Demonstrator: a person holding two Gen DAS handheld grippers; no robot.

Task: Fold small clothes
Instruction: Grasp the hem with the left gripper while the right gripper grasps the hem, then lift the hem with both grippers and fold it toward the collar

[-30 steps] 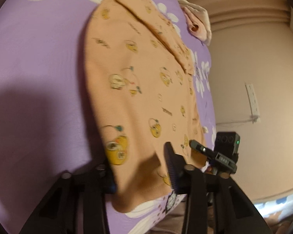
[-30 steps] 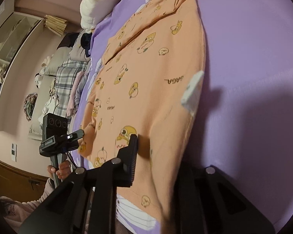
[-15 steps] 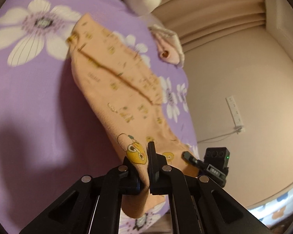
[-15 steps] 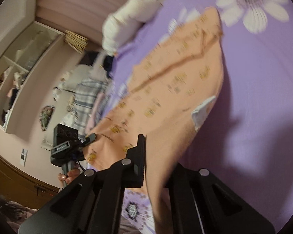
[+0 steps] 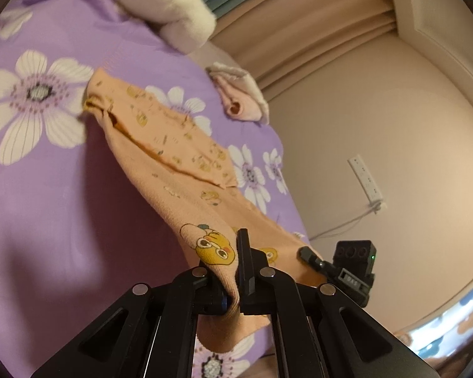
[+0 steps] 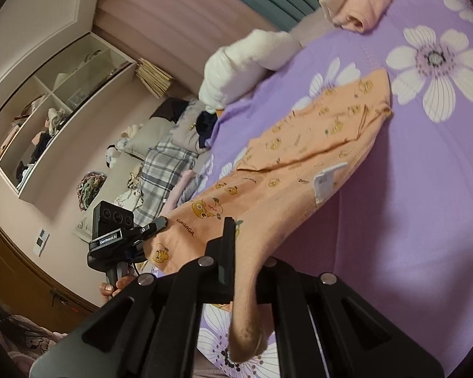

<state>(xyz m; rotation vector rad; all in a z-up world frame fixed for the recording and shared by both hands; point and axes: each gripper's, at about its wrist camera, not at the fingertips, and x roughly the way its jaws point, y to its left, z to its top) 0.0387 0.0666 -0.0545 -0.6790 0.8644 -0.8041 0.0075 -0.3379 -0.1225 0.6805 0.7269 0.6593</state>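
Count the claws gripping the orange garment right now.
2. The left claw pinches one near corner of the orange garment; the right claw pinches the other near corner, lifting that edge off the purple bedsheet.

Orange garment [image 6: 293, 170]: printed "GAGAGA" beside a duck cartoon. Left gripper [image 6: 160, 222], housing face: "GenRoboAI", small. Right gripper [image 5: 306, 253] body label: blurred, unreadable.
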